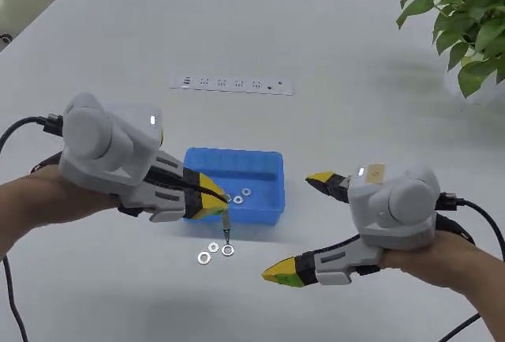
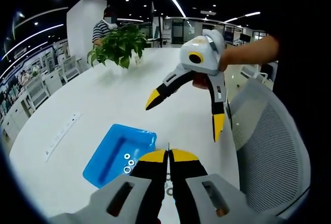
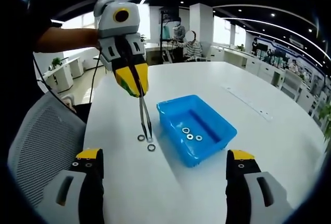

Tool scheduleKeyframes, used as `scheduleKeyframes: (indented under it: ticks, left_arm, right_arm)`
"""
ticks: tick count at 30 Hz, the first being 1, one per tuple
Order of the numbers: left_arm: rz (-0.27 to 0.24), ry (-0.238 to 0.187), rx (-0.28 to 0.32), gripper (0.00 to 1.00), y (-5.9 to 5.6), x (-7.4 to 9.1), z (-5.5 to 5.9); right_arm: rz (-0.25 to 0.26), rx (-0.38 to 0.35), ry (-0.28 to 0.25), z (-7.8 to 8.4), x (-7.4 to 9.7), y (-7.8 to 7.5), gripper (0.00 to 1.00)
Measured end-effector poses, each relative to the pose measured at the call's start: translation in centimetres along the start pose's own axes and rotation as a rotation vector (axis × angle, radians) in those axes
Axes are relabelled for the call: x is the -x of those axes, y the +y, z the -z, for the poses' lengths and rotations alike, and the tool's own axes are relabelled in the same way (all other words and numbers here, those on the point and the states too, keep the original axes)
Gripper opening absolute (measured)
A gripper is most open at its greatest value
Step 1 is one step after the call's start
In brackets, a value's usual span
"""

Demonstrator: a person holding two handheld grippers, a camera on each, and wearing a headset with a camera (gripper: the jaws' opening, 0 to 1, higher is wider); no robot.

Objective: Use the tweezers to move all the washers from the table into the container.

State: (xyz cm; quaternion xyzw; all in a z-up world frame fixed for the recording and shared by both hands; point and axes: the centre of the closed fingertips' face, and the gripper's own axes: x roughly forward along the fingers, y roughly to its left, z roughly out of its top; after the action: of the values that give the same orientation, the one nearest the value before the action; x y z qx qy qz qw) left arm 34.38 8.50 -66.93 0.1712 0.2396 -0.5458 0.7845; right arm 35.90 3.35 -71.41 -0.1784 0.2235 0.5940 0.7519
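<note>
Left gripper (image 1: 217, 200) is clamped tight on the tweezers (image 1: 226, 227), which point down toward 6 o'clock. Their tip sits right at the loose washers (image 1: 213, 247), three of them on the table (image 1: 118, 58) at the blue container's (image 1: 268, 214) 7 o'clock. Can't tell if the tips have actually pinched one tbh. Three other washers (image 1: 243, 196) lie inside the container. Off at its 3 o'clock, the right gripper (image 1: 298, 226) hangs with jaws spread wide.

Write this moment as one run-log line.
left gripper shut on tweezers | tweezers tips near table washers | container holds other washers | right gripper open
</note>
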Motion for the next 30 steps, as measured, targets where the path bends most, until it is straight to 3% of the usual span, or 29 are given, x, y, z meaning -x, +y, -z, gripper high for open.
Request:
scheduleKeyframes:
  ticks: [30]
  left_arm:
    - [0.029,0.024,-0.014,0.05,-0.5,-2.0,1.9]
  right_arm:
    - [-0.069,0.03,-0.003,0.5,-1.1,1.7,0.9]
